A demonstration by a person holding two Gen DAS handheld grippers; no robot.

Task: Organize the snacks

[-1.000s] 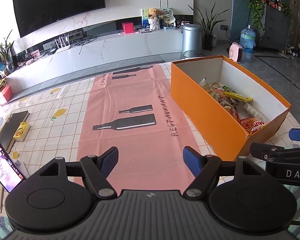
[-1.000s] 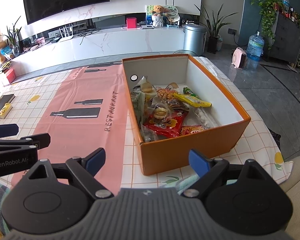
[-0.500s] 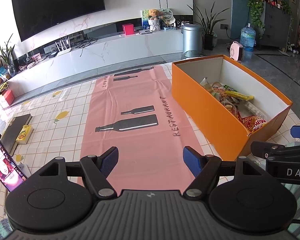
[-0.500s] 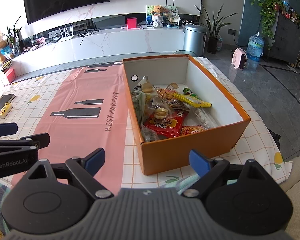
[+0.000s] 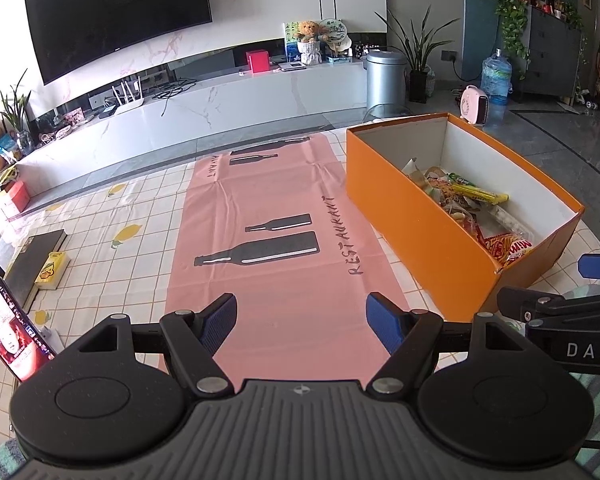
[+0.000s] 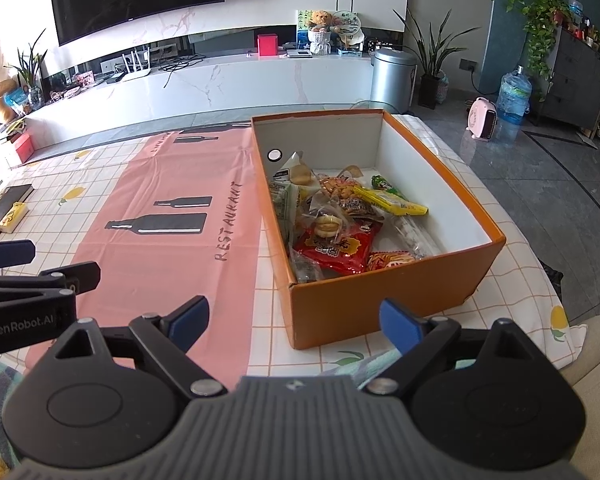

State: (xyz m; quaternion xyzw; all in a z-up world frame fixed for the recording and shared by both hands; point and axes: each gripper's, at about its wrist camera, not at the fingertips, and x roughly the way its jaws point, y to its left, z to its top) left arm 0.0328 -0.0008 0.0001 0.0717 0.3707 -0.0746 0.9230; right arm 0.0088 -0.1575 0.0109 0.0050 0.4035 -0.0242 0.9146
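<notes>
An orange cardboard box (image 6: 380,304) (image 5: 412,216) stands on the table, holding several snack packets: a red bag (image 6: 334,246), a yellow-green stick pack (image 6: 396,202) and clear wrapped biscuits (image 6: 326,226). My right gripper (image 6: 296,320) hovers open just before the box's near wall, nothing between its blue pads. My left gripper (image 5: 302,326) is open over the pink mat (image 5: 276,240), to the left of the box, with empty jaws. Each gripper shows at the edge of the other's view.
A pink "RESTAURANT" mat (image 6: 168,216) lies on a checked tablecloth (image 5: 100,232). A phone with a lit screen (image 5: 12,344), a dark book (image 5: 32,260) and a small yellow pack (image 5: 52,270) sit at the left. The table's right edge drops to the grey floor (image 6: 560,200).
The picture on the phone's screen has changed. Both grippers and the box stand as before.
</notes>
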